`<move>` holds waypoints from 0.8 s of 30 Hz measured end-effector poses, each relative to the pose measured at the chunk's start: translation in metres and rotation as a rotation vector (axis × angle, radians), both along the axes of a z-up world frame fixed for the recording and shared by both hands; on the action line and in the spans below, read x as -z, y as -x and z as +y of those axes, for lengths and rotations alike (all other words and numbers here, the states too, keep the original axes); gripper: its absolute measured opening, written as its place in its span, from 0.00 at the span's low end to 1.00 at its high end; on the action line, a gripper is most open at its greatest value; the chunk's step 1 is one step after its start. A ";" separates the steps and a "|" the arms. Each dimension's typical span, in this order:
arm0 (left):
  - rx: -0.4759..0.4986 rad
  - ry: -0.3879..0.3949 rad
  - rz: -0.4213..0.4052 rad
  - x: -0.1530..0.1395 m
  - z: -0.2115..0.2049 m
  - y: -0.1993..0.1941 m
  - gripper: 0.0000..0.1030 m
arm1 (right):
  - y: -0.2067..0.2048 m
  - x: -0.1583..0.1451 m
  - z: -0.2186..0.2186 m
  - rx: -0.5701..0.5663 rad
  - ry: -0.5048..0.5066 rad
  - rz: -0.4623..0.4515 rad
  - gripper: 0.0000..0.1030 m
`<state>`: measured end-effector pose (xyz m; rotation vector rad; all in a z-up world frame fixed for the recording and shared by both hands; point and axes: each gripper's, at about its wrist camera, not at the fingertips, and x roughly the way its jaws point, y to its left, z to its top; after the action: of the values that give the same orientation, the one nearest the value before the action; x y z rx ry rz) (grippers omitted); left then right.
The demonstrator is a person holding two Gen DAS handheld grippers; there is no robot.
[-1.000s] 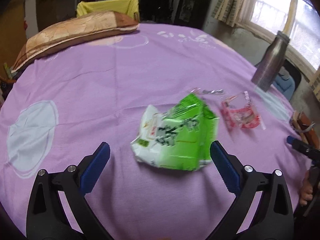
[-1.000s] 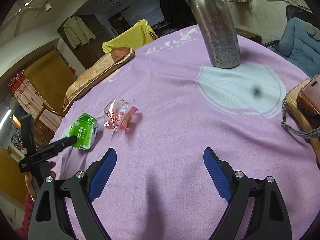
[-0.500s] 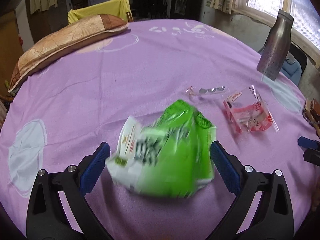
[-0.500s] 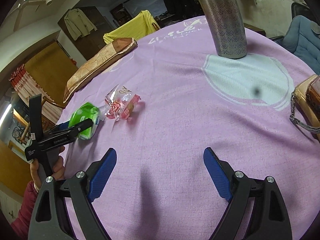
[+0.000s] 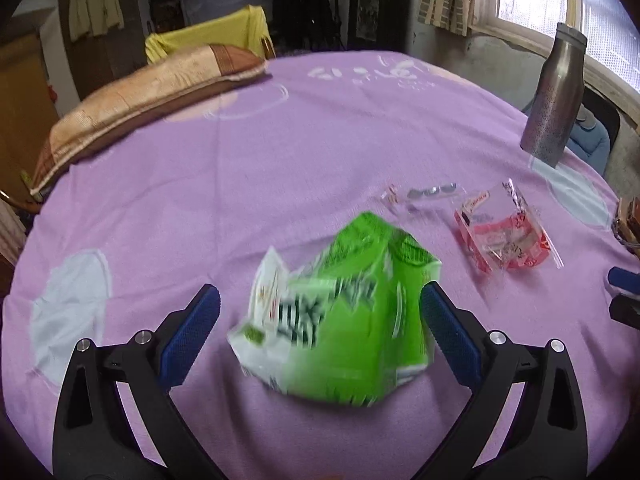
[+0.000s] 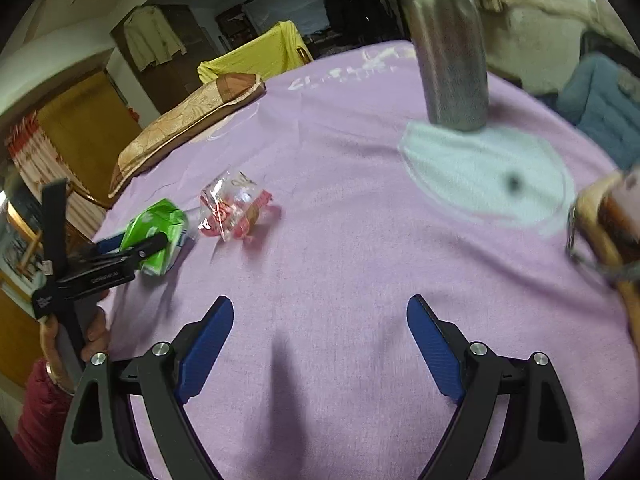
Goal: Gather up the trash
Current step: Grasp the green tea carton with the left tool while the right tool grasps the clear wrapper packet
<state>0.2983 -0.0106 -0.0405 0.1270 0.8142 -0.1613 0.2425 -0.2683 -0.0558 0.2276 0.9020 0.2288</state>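
- Crumpled green-and-white plastic wrapper [image 5: 340,320]: glossy, puffed, lying on the purple cloth [image 5: 280,152]; between the left gripper [image 5: 320,312]'s wide-open blue pads, ungripped
- Right gripper [image 6: 320,344]: spread wide, empty
- Clear red-printed packet [image 5: 504,236]: far right, crinkled

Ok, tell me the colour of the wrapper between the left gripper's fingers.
Bright green and white wrapper, clearest in the left wrist view.

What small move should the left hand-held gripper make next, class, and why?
Probably close the left hand-held gripper on the green wrapper: the wrapper already sits between its open fingers, the right-hand pad at its edge and the left-hand one still clear. The pink wrapper can wait.
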 end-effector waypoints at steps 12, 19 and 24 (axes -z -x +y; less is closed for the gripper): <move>-0.015 0.054 0.034 0.002 0.009 -0.005 0.94 | -0.084 -0.010 0.073 -0.111 0.007 -0.020 0.85; -0.006 0.105 0.050 0.002 0.012 -0.008 0.94 | -0.104 0.007 0.080 -0.103 -0.010 0.014 0.77; 0.011 0.117 0.042 0.000 0.011 -0.006 0.83 | -0.103 0.007 0.080 -0.135 -0.012 -0.023 0.36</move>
<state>0.3039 0.0002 -0.0410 0.0180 0.8438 -0.2219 0.3453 -0.1882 -0.0632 0.1745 0.8946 0.3613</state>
